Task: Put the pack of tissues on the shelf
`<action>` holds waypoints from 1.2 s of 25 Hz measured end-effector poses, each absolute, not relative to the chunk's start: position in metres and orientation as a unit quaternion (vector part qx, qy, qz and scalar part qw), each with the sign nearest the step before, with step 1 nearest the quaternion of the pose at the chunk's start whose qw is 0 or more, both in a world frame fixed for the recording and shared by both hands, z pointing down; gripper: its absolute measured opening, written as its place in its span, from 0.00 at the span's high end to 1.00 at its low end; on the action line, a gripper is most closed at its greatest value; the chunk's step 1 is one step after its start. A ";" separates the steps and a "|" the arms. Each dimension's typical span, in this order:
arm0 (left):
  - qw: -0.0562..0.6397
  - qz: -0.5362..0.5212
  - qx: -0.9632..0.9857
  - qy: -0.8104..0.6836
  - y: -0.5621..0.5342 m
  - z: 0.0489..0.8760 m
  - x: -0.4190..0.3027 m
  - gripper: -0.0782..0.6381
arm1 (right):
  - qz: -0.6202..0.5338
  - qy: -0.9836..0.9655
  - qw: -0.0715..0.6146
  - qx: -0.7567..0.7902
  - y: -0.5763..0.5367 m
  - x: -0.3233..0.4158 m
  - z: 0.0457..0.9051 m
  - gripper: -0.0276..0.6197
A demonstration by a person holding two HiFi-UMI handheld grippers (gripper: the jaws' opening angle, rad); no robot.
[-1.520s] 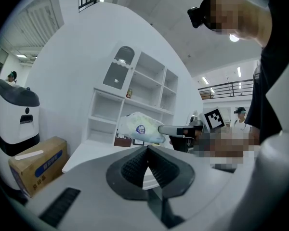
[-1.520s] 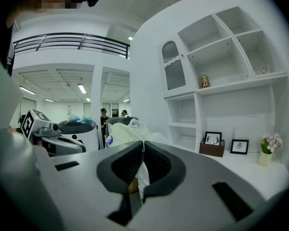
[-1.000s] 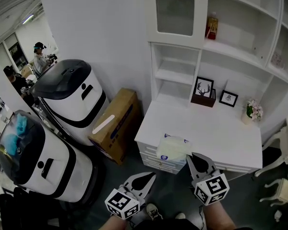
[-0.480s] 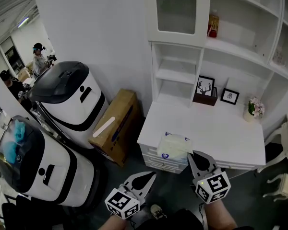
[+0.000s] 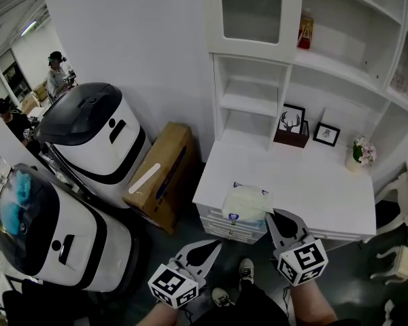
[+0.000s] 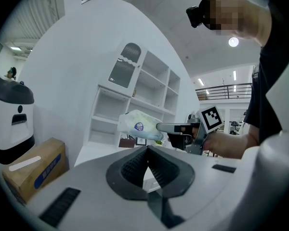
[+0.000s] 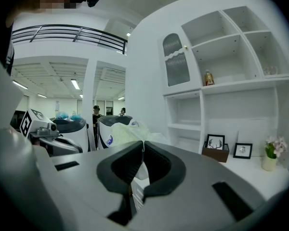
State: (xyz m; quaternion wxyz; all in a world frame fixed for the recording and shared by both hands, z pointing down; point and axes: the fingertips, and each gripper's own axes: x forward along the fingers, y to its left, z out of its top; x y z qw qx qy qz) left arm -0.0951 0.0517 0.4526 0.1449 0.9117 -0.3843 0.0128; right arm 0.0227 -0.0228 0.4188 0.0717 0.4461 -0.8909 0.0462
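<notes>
A soft pale pack of tissues (image 5: 245, 202) with a blue label hangs over the front edge of the white desk (image 5: 326, 182). My right gripper (image 5: 273, 215) is shut on the pack's near edge. In the right gripper view the pack (image 7: 121, 131) bulges beyond the closed jaws (image 7: 143, 144). My left gripper (image 5: 215, 247) is lower left, over the dark floor, shut and empty; its own view shows the jaws meeting (image 6: 147, 149), with the pack (image 6: 137, 125) and the right gripper (image 6: 179, 127) ahead. The white shelf unit (image 5: 253, 104) rises behind the desk.
Two picture frames (image 5: 290, 122), a small flower pot (image 5: 360, 153) and a bottle (image 5: 304, 30) occupy the desk and shelves. A cardboard box (image 5: 160, 175) and two white-and-black machines (image 5: 95, 138) stand left. A white chair (image 5: 401, 202) is right. People (image 5: 54, 73) stand far off.
The view has shifted slightly and the person's shoes now show below. The right gripper keeps its hold on the pack, which sits a little higher over the desk edge.
</notes>
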 end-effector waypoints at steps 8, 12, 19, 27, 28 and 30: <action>0.142 0.013 0.904 -0.402 0.025 0.449 -0.097 0.88 | 0.044 -0.896 0.067 0.437 -0.058 0.024 0.416 0.95; 0.143 0.011 0.902 -0.407 0.010 0.450 -0.091 0.88 | 0.046 -0.898 0.069 0.433 -0.074 0.029 0.418 0.95; 0.144 0.011 0.899 -0.414 -0.018 0.449 -0.076 0.88 | 0.046 -0.902 0.065 0.425 -0.105 0.040 0.415 0.95; 0.142 0.010 0.895 -0.422 -0.050 0.447 -0.059 0.88 | 0.044 -0.905 0.067 0.417 -0.139 0.055 0.416 0.95; 0.142 0.010 0.895 -0.423 -0.053 0.447 -0.057 0.88 | 0.043 -0.906 0.067 0.416 -0.143 0.057 0.416 0.95; 0.142 0.011 0.894 -0.425 -0.061 0.448 -0.052 0.88 | 0.044 -0.907 0.066 0.414 -0.152 0.060 0.416 0.95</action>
